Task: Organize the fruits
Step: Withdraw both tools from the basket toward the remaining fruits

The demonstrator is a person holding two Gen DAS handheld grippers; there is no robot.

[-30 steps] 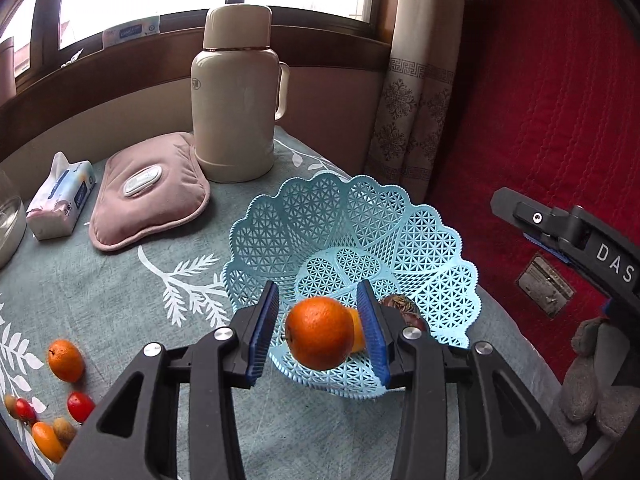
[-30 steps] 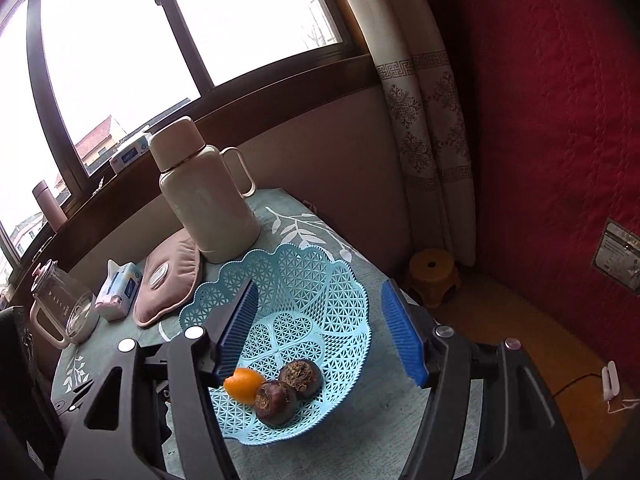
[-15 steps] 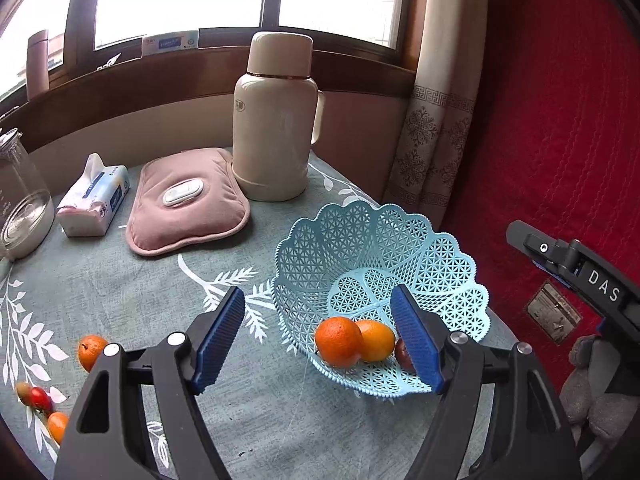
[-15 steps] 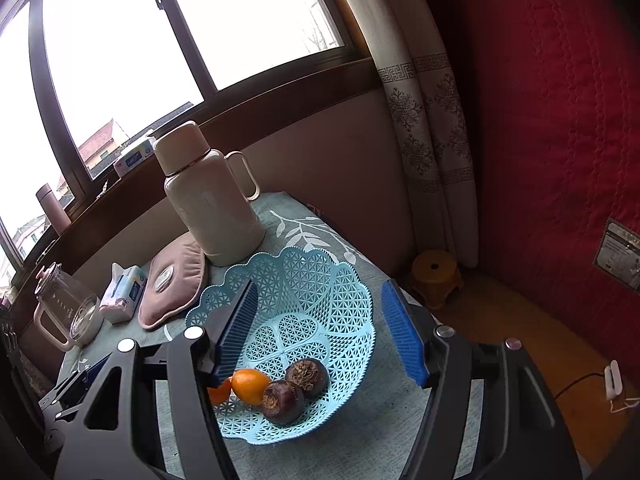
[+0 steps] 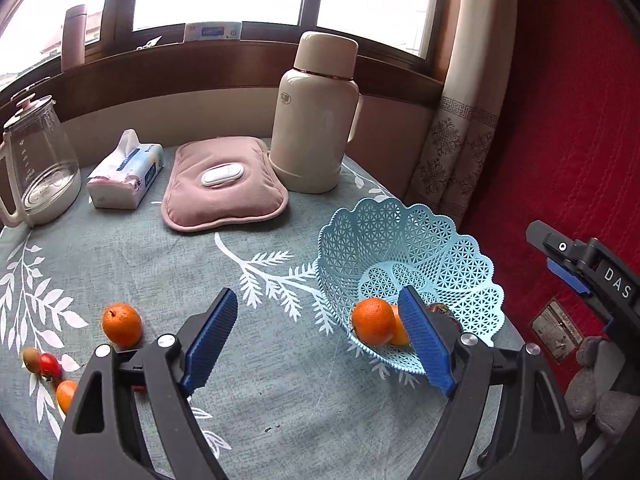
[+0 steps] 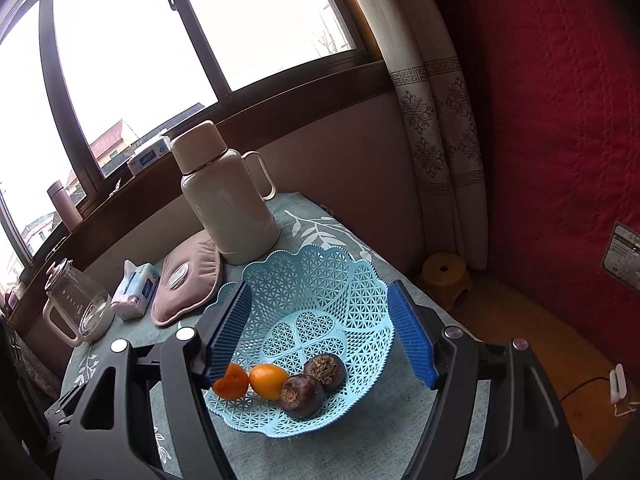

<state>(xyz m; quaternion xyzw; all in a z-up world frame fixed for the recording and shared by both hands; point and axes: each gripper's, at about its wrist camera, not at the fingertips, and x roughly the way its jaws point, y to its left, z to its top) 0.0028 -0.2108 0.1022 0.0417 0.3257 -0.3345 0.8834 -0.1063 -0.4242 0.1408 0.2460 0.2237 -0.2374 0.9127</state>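
Note:
A light blue lattice basket (image 5: 436, 236) (image 6: 320, 276) stands at the table's right edge. It holds two oranges (image 5: 373, 321) (image 6: 265, 380) and two dark brown fruits (image 6: 302, 395). My left gripper (image 5: 320, 340) is open and empty, above the table to the left of the basket. On the table at the left lie another orange (image 5: 122, 325), a red fruit (image 5: 50, 365) and other small fruits. My right gripper (image 6: 318, 338) is open and empty, above the basket; it also shows in the left wrist view (image 5: 576, 268).
A cream thermos (image 5: 316, 116), a pink heat pad (image 5: 224, 184), a tissue pack (image 5: 126, 174) and a glass kettle (image 5: 36, 168) stand along the back of the table. A red quilted wall (image 5: 572, 120) and a small stool (image 6: 444, 272) are to the right.
My left gripper opened and let the orange drop into the basket, then drew back and to the left. The right gripper stayed open over the basket.

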